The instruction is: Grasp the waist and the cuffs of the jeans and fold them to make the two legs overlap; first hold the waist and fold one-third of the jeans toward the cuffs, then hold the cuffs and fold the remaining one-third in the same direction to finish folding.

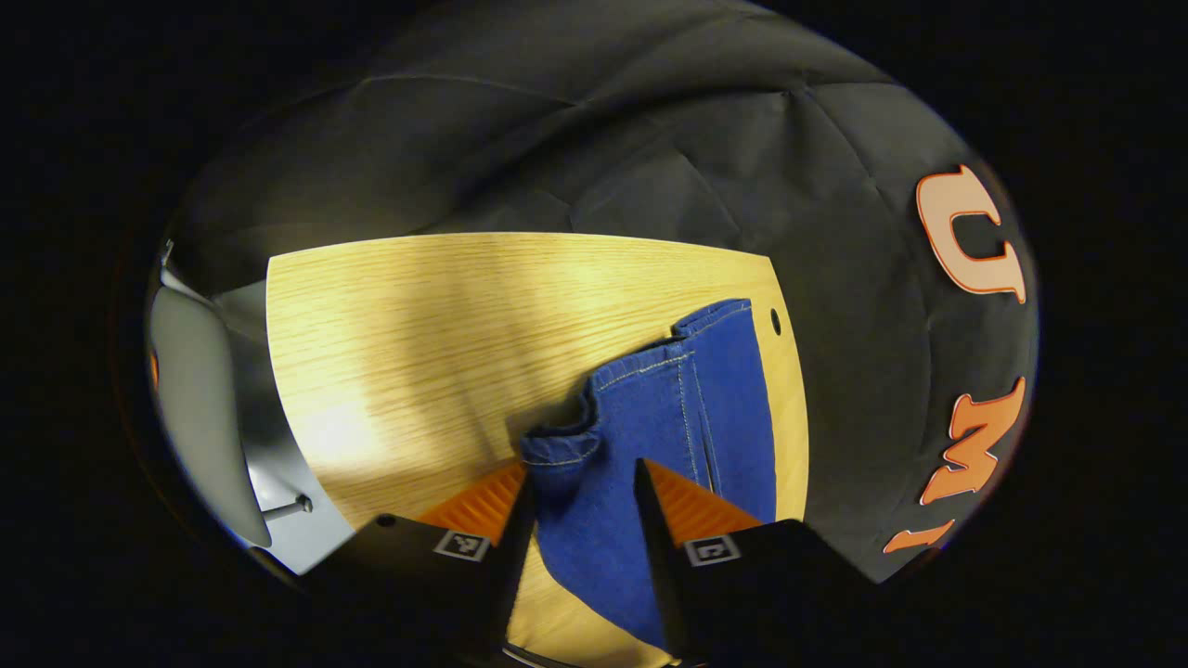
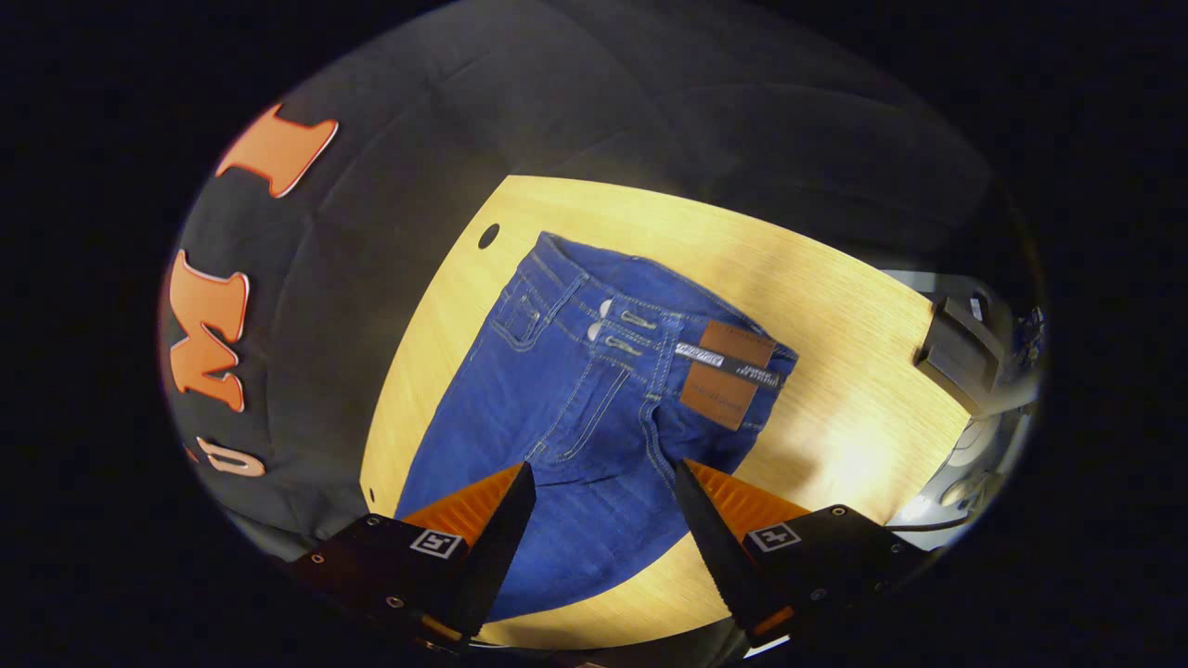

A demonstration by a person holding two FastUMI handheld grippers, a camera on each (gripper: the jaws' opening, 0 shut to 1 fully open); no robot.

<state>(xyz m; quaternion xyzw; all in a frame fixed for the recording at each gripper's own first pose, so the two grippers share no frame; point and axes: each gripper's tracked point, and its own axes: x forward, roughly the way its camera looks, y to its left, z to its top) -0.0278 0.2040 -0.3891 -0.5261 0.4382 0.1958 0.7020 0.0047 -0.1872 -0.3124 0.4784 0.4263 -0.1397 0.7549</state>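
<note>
This looks like a test booth or lab, not a home. Black cloth (image 1: 650, 139) hangs as a wall all round a plain wood table (image 1: 418, 325). The table has a small round hole (image 2: 488, 236) nr its edge. Past the table, on one side, sit a dark box (image 2: 956, 357), a cable and grey gear (image 1: 200, 390), like lab equip.

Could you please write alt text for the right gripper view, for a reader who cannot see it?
Blue jeans lie flat on a light wooden table, waist end farthest from the camera, with a brown patch at the waistband. The right gripper hovers above the denim with its two fingers spread apart, holding nothing.
</note>
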